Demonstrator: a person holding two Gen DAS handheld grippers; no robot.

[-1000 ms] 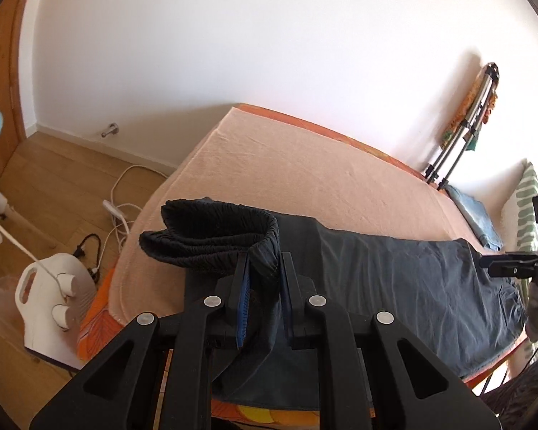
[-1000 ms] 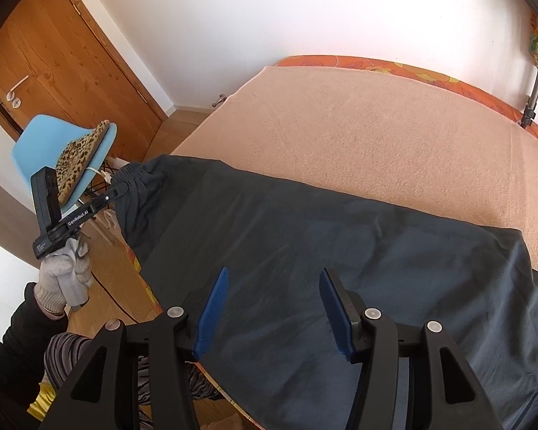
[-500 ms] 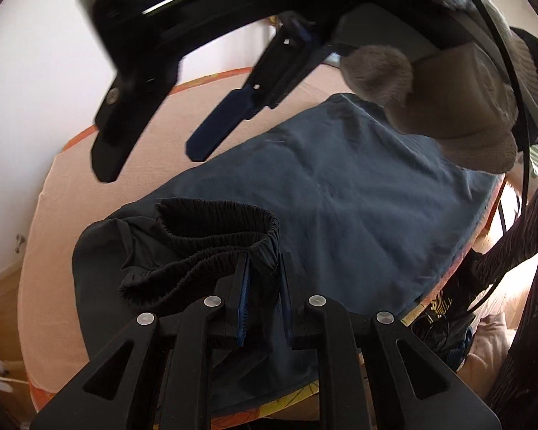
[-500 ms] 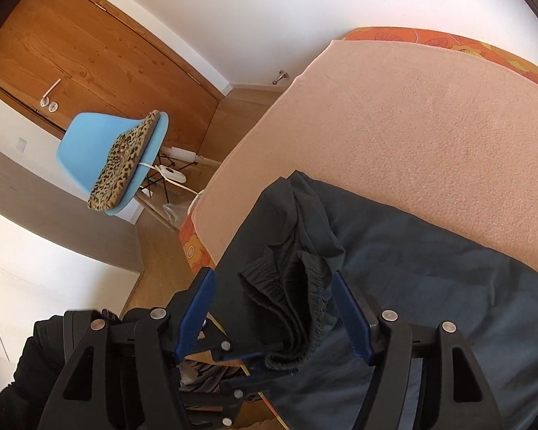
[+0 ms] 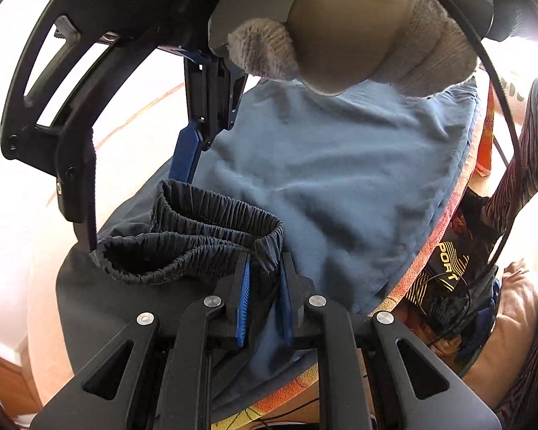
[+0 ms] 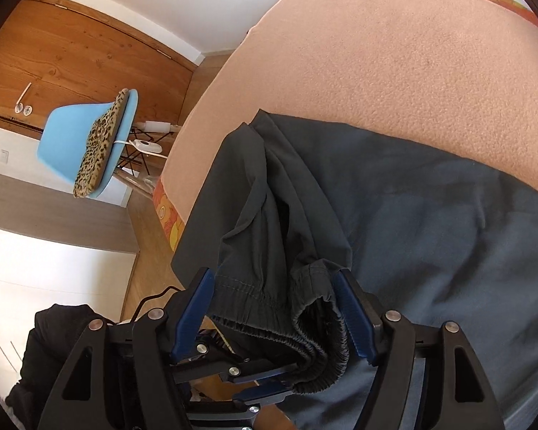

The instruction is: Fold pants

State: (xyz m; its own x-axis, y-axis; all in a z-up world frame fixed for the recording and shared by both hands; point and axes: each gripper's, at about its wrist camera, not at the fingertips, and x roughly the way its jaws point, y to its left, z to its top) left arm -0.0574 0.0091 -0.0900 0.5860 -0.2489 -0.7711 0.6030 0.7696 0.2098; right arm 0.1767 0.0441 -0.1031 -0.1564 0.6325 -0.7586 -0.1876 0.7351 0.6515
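Dark pants [image 6: 394,215] folded over; left gripper [image 5: 263,299] clamps bunched waistband [image 5: 197,240], right gripper [image 6: 279,313] apparently spread around it.

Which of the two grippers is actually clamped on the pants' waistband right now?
The left gripper: its pads pinch the elastic waistband. The right gripper only straddles it, its jaws having just opened wider.

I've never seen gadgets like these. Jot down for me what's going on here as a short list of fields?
Surface: bed with a peach blanket
Garment: dark pants, partly folded over
Left gripper: shut on the waistband, holding it over the rest of the pants
Right gripper: open, jaws just widened, straddling the waistband without pressing it
Gloved hand: holds the right gripper
Background: blue chair, wooden door
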